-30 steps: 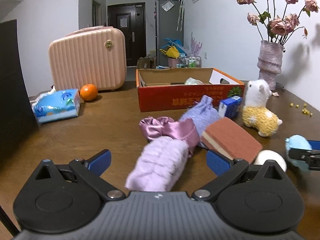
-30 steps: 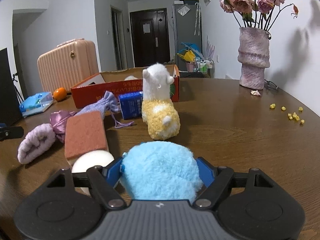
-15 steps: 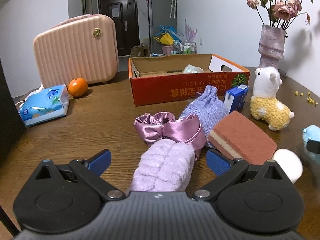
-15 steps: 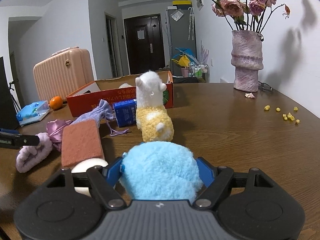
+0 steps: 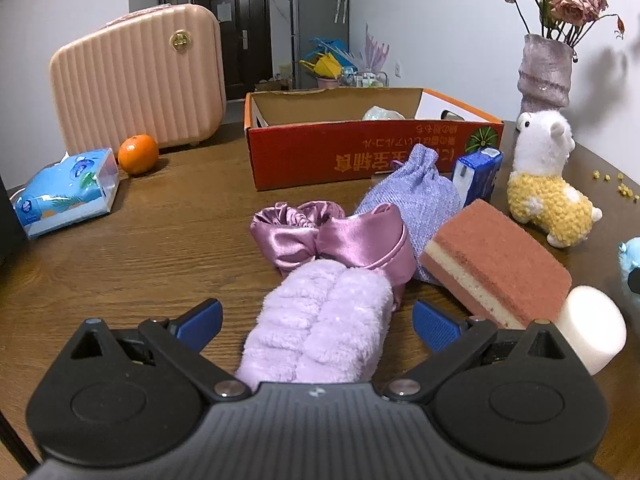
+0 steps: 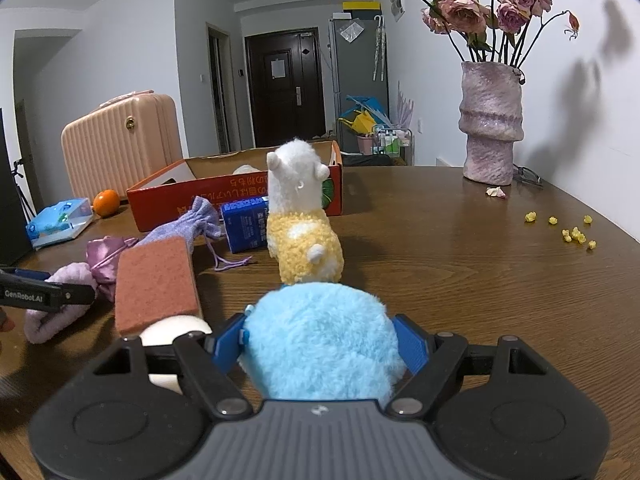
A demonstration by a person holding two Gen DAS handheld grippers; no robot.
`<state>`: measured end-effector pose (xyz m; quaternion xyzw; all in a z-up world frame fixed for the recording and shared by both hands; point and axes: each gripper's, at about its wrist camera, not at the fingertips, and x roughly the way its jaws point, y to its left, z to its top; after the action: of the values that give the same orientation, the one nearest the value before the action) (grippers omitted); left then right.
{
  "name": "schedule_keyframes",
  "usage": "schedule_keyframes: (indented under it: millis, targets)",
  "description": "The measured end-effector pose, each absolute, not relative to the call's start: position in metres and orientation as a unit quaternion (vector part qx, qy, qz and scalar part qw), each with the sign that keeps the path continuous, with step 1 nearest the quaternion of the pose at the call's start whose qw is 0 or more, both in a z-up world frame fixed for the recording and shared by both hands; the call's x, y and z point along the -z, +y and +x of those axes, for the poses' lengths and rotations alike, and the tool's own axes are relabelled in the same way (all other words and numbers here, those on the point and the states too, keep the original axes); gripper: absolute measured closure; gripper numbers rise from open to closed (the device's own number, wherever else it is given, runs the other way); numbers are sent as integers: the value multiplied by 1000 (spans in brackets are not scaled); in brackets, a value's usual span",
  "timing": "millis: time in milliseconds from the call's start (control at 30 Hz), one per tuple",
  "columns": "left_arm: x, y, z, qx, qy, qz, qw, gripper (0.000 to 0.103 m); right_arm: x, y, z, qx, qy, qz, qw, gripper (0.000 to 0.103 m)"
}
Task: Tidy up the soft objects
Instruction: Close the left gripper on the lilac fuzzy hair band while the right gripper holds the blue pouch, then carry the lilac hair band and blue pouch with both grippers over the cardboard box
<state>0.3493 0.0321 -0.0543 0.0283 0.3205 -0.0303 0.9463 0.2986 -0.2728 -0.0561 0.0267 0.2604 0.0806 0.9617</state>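
A fluffy lilac roll [image 5: 320, 328] lies on the wooden table, its near end between the fingers of my left gripper [image 5: 316, 320]. That gripper is open, and both blue pads stand clear of the roll's sides. A pink satin bow piece [image 5: 332, 236] touches the roll's far end. My right gripper [image 6: 320, 342] is shut on a fluffy blue plush [image 6: 320, 344], low over the table. Just beyond it stands a white and yellow alpaca plush [image 6: 300, 224]. The red cardboard box [image 5: 360, 156] sits open at the back, with something pale inside.
A lavender drawstring pouch [image 5: 416, 196], a brown sponge [image 5: 500, 264], a white rounded piece [image 5: 596, 324] and a blue carton [image 5: 478, 176] crowd the middle. A pink suitcase [image 5: 136, 80], an orange [image 5: 138, 154] and a tissue pack [image 5: 68, 192] stand left. A flower vase [image 6: 490, 120] stands right.
My left gripper has moved forward and down, so the lilac roll lies deeper between its open fingers. The right gripper and its blue plush have stayed in place.
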Motion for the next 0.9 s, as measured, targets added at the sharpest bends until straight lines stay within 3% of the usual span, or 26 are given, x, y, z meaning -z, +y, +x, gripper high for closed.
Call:
schedule_keyframes:
  millis: [100, 200, 333, 467, 900]
  targets:
    - [56, 34, 350, 23, 319, 22, 947, 0, 56, -273, 298, -80, 260, 26, 962, 25]
    - [56, 35, 350, 20, 320, 21, 947, 7, 56, -273, 299, -80, 260, 26, 962, 25]
    - [57, 33, 351, 29, 324, 28, 945, 32, 56, -273, 299, -80, 259, 26, 962, 25]
    - [58, 34, 352, 37, 331, 21, 943, 45, 55, -274, 298, -82, 257, 27, 963, 25]
    - [47, 37, 334, 28, 303, -1, 952, 54, 53, -275, 294, -85, 246, 32, 965, 25]
